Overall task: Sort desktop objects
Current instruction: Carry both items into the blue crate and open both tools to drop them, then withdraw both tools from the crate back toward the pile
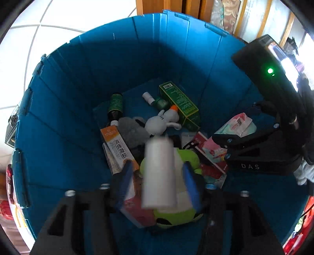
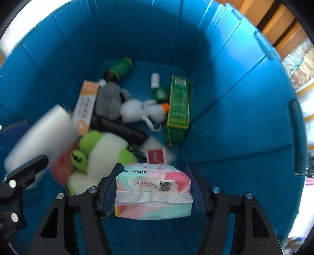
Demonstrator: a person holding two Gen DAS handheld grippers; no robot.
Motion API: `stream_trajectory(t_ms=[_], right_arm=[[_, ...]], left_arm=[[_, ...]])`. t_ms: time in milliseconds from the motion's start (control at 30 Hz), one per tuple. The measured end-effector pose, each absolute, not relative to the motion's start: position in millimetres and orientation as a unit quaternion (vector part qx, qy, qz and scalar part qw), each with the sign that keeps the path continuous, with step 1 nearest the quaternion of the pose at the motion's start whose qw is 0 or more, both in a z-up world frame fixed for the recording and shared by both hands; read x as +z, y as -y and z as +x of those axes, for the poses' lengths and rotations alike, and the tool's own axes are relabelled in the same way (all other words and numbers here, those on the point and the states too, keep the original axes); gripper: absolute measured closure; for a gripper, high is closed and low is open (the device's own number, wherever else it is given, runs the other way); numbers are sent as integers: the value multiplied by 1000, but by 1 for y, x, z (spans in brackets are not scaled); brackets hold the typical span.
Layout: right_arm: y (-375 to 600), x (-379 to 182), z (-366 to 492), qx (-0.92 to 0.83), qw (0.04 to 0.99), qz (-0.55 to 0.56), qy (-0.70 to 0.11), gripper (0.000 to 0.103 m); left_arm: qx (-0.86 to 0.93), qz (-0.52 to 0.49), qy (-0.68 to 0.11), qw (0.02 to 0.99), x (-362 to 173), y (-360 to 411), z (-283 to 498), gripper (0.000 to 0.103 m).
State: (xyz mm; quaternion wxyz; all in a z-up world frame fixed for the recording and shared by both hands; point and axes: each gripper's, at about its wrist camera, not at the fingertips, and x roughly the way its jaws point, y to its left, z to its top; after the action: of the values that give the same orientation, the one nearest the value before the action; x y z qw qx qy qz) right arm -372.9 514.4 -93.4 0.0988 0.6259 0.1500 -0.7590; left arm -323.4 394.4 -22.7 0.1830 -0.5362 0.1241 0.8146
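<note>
Both grippers hang over a deep blue bin (image 1: pixel 137 58) and point down into it. Between the fingers of my left gripper (image 1: pixel 157 163) is a blurred white roll (image 1: pixel 159 172). There is a gap on each side of it, so the pads do not press on it and the gripper is open. The roll (image 2: pixel 39 137) also shows at the left of the right wrist view. My right gripper (image 2: pixel 153 167) is shut on a pink and teal Kotex pack (image 2: pixel 153 192). That pack (image 1: pixel 239 123) appears at the right of the left wrist view.
On the bin floor lie a green box (image 1: pixel 180 106), a green bottle (image 1: pixel 115 104), a white plush (image 1: pixel 162 121), a grey plush (image 1: pixel 131 131), an orange box (image 1: pixel 117 145), a green and white plush (image 2: pixel 102 149) and a red packet (image 2: pixel 156 155). White floor tiles (image 1: pixel 58 19) and wooden furniture (image 1: pixel 166 5) lie beyond the bin.
</note>
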Motion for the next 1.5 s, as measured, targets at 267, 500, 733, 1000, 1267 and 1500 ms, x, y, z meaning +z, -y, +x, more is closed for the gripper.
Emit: stream_trajectory(t_ms=[267, 500, 733, 1000, 1267, 1500], right_arm=[[-511, -111, -375, -732, 101, 646, -189, 37], [-513, -106, -372, -733, 88, 646, -195, 18], [-518, -78, -352, -759, 86, 617, -187, 17], [-506, -20, -315, -818, 105, 544, -155, 8], [-463, 36, -275, -884, 132, 436, -109, 0], [-395, 65, -230, -933, 170, 313, -42, 0]], left_arm=[[812, -538, -135, 184, -26, -404, -312, 18], [810, -540, -133, 188, -28, -397, -325, 18], [825, -516, -108, 204, -7, -385, -314, 18], [885, -415, -92, 192, 58, -346, -279, 18], [952, -279, -64, 109, 99, -256, -221, 17], [968, -246, -5, 46, 95, -140, -188, 17]])
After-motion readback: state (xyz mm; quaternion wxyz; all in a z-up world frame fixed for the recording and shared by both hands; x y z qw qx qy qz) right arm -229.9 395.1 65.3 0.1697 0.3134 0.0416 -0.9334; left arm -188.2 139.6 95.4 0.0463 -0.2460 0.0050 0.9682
